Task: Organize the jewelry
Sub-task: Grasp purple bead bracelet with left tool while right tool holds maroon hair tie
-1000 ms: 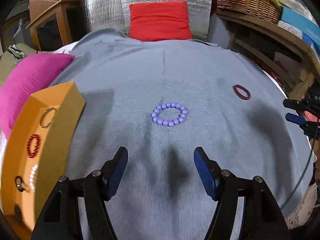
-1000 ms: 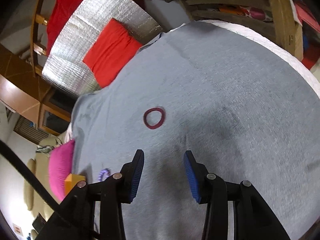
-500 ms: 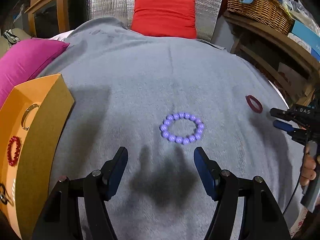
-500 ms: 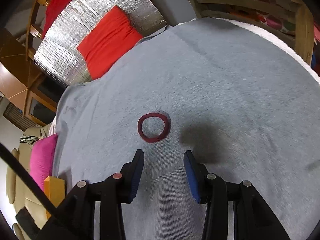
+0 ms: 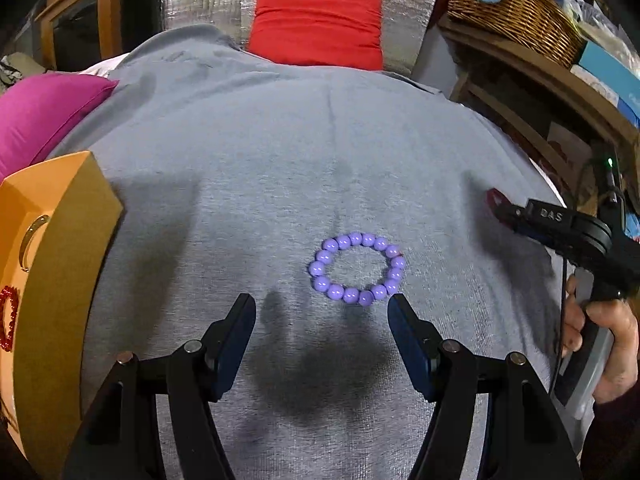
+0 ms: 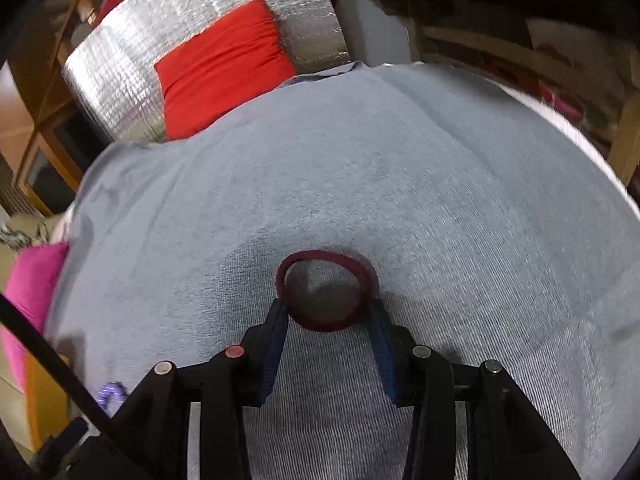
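A purple bead bracelet [image 5: 357, 268] lies flat on the grey cloth [image 5: 280, 184]. My left gripper [image 5: 322, 312] is open just short of it, the bracelet ahead and slightly right of the gap. A dark red bangle [image 6: 326, 290] lies on the cloth in the right wrist view. My right gripper [image 6: 329, 314] is open with its fingertips on either side of the bangle's near half. In the left wrist view the right gripper [image 5: 516, 216] hides most of the bangle [image 5: 493, 199]. An orange tray [image 5: 72, 220] at the left holds a red bead bracelet [image 5: 8, 316] and a metal ring [image 5: 32, 230].
A pink cushion [image 5: 44, 120] lies beyond the tray at the left. A red cushion [image 5: 316, 24] leans on a silver foil backing at the far edge. Wooden shelves with a wicker basket [image 5: 512, 8] stand at the right. The purple bracelet is faint in the right wrist view [image 6: 110, 394].
Both grippers have moved forward and down. The left one has closed in on the purple bracelet. The right one has reached the red bangle, its fingertips now straddling it.
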